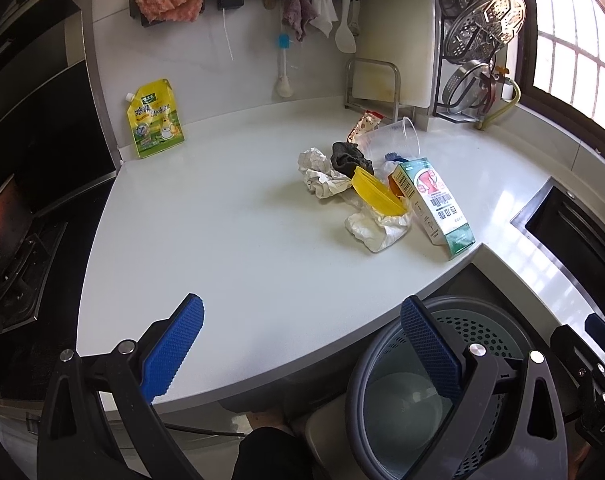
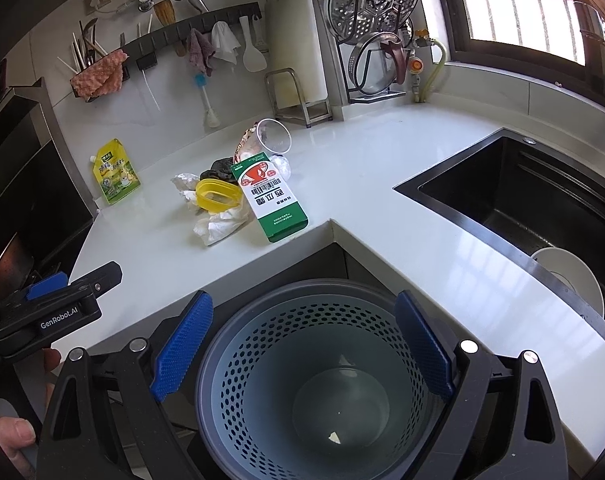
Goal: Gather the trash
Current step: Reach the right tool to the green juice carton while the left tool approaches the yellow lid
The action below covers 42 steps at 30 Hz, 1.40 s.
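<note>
A trash pile lies on the white counter (image 1: 222,240): a green-and-white carton (image 1: 434,204) (image 2: 272,200), a yellow plastic lid (image 1: 376,196) (image 2: 216,196), crumpled white paper (image 1: 322,174) (image 2: 222,224), a dark rag (image 1: 350,158), a clear cup (image 1: 398,134) (image 2: 274,136) and a snack wrapper (image 1: 364,124). A grey perforated bin (image 2: 318,380) (image 1: 430,392) stands below the counter's corner. My left gripper (image 1: 302,344) is open over the counter's near edge, short of the pile. My right gripper (image 2: 302,340) is open above the bin, holding nothing.
A yellow seasoning pouch (image 1: 154,120) (image 2: 114,176) leans on the back wall. A black sink (image 2: 522,200) with a white plate (image 2: 570,280) lies to the right. A stove (image 1: 18,272) sits left. A rack of lids (image 2: 378,20) and hanging utensils line the back.
</note>
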{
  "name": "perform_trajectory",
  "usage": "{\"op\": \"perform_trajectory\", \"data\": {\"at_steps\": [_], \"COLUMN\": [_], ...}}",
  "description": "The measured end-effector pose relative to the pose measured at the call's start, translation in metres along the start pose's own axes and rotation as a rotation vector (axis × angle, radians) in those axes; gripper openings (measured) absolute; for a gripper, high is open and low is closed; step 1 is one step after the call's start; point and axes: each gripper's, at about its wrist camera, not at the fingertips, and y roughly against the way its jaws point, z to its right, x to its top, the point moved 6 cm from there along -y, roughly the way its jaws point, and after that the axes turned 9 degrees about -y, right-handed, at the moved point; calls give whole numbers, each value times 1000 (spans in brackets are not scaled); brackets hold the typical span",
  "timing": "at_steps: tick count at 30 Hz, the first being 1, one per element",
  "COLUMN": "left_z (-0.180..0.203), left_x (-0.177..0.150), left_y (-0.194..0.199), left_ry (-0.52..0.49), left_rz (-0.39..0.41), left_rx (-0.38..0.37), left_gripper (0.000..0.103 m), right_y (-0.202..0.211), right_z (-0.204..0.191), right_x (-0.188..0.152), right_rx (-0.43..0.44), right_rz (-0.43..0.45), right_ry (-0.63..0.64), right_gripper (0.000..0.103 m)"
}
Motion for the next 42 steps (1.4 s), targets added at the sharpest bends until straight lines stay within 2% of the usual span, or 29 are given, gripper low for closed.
{"op": "perform_trajectory", "data": {"at_steps": [22, 31, 42], "left_z": [6, -6, -10], "left_x": [14, 29, 41], "left_y": [-48, -71, -98], "left_ry": [4, 24, 40], "left_rz": [-41, -33, -42], "left_rx": [2, 30, 20], "left_gripper": [97, 97, 97], "right_y": [-51, -83, -136], "right_z": [0, -12, -32], "right_x": [24, 46, 70], "right_rx": [15, 26, 54], "right_rz": [-27, -18, -61], "right_ry": [35, 74, 148], "right_gripper": [88, 88, 88]}}
